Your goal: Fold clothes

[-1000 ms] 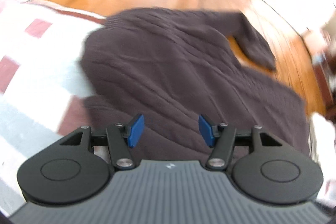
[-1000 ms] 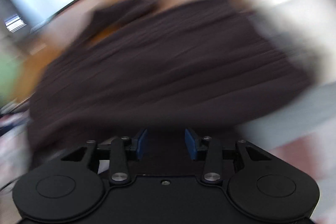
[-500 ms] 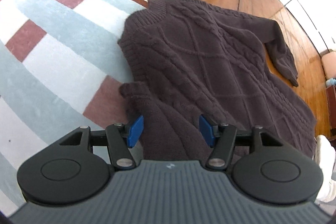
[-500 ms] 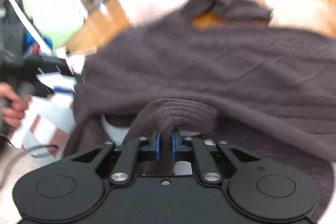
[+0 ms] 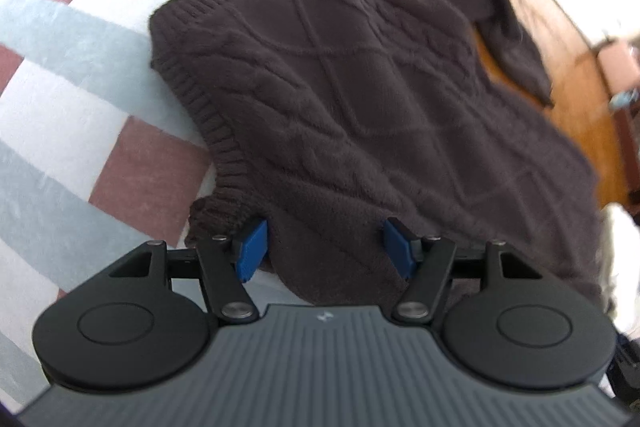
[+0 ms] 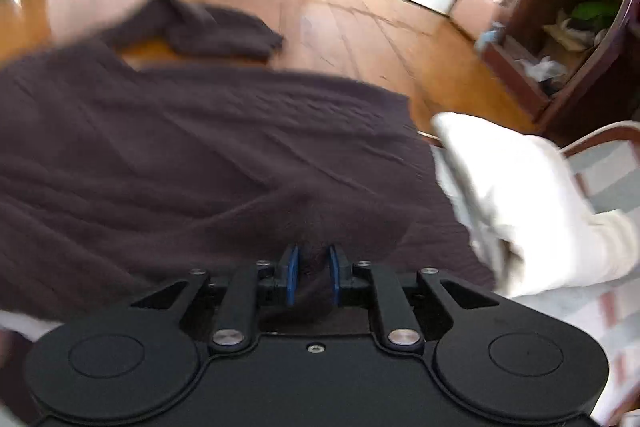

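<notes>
sweater [image 5: 360, 75]: dark brown cable knit, spread flat, lying partly on rug and partly on wood floor
sweater hem: ribbed edge runs along rug side, one corner bunched just beside left claw's left pad
sleeve [image 5: 516, 47]: far sleeve bent back on floor, cuff pointing toward the shelf side; in right wrist view same sleeve [image 6: 208, 27] at top left
left claw [image 5: 326, 251]: over near edge of sweater, jaws wide apart and opening; knit lies betw. the blue pads but pads don't press on it
left pads [image 5: 252, 251]: blue, clear of fabric on inner faces as far as seen
right claw [image 6: 313, 273]: low over sweater [image 6: 200, 155], jaws narrow, opening a little; fold of dark knit sits betw. the pads and they look to pinch it, fabric puckers up from that spot
rug [image 5: 60, 75]: grey, white, dull red blocks w/ dark red border, under sweater's left part
floor [image 6: 360, 27]: glossy wood, under sweater's far part
white cloth [image 6: 500, 195]: crumpled pile just beside sweater's right edge, partly on rug
shelf [image 6: 568, 27]: dark wood, open, at far right, odd items inside, too blurred to name
picture quality: right wrist view motion-blurred, edges of knit soft
</notes>
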`<state>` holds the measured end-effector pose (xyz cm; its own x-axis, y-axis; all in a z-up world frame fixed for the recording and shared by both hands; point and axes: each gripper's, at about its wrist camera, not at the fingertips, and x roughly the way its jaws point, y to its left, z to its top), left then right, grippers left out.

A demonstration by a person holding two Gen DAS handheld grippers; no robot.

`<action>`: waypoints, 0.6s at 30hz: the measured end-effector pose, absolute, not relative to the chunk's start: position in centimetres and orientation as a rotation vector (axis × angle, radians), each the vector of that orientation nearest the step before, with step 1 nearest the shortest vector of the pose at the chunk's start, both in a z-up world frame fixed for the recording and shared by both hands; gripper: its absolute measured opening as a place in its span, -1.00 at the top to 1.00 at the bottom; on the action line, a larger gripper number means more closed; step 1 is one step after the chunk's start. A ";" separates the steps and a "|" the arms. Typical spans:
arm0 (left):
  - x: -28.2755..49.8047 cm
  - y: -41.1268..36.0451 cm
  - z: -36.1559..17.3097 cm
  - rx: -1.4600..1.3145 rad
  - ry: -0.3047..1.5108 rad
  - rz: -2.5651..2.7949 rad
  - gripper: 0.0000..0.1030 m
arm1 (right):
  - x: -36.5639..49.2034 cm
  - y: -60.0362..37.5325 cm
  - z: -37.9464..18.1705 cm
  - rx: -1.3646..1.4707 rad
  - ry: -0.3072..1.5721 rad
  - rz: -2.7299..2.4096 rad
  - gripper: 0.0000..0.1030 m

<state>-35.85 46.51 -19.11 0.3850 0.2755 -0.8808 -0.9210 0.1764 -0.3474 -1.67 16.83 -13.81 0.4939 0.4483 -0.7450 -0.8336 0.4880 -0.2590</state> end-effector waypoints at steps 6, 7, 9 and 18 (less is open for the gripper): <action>-32.4 45.2 -18.2 -0.840 0.812 0.964 0.77 | -3.4 10.3 -12.8 -0.520 0.621 1.172 -0.16; -32.0 45.1 -17.9 -0.821 0.802 0.961 0.78 | -3.5 9.7 -13.1 -0.515 0.651 1.221 -0.17; -31.4 45.1 -17.5 -0.791 0.791 0.962 0.78 | -4.0 9.9 -14.0 -0.582 0.637 1.254 -0.18; -29.4 47.9 -18.4 -0.804 0.769 0.934 0.78 | -7.0 14.3 -17.3 -0.951 0.342 1.321 0.67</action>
<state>-29.44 47.86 -18.42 0.3880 0.3799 -0.8397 -0.8970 0.3650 -0.2493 -7.03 14.31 -17.31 0.2643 0.6625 -0.7009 -0.9195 -0.0463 -0.3904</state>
